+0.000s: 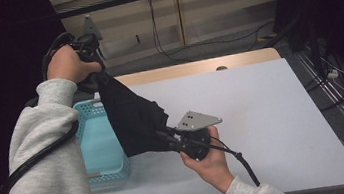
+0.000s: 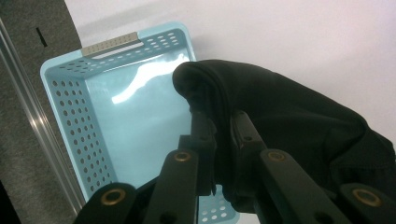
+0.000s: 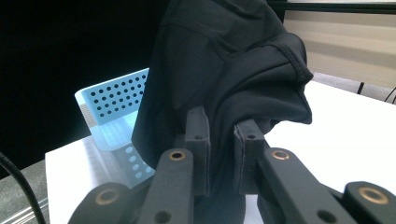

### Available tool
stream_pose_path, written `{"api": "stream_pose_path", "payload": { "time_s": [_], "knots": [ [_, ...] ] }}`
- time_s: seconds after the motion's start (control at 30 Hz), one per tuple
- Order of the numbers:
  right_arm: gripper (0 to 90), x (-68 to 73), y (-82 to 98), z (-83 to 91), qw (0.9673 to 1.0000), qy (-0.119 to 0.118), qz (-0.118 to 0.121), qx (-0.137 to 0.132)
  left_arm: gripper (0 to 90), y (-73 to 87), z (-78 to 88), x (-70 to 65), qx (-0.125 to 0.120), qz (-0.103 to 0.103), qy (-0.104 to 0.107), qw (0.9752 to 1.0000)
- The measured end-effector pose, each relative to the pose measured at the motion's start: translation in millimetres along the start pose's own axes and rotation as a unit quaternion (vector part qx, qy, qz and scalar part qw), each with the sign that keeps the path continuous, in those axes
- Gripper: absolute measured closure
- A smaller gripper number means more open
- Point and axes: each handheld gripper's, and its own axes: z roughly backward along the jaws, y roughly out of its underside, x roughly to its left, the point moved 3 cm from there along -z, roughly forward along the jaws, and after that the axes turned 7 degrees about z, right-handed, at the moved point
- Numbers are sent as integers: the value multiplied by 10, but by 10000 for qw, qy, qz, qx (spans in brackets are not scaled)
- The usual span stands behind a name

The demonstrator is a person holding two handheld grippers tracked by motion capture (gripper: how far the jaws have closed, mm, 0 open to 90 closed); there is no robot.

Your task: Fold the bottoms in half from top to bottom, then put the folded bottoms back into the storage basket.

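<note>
Black garment [image 1: 132,115] stretched between clamped left gripper [image 1: 94,79] above and clamped right gripper [image 1: 167,135]; blue basket [image 1: 97,152] directly beneath it

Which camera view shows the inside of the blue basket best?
The left gripper view: it looks down into the blue basket, showing its floor and walls. The high view catches it partly behind the black cloth; the right gripper view shows one end.

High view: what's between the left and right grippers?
The black garment, stretched taut from the raised left gripper down to the right gripper, hanging over the light-blue basket. Both clamp it.
</note>
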Motion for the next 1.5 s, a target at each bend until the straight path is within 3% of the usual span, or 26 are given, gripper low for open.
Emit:
{"api": "stream_pose_path", "payload": {
  "time_s": [0.7, 1.5],
  "knots": [
    [795, 71, -39, -76, 10000, -97, 1, 13, 823, 30, 70, 59, -62, 80, -19, 9999],
    [794, 227, -189, -274, 9995, -298, 111, -63, 823, 109, 175, 374, -221, 241, -70, 9994]
  ]
}}
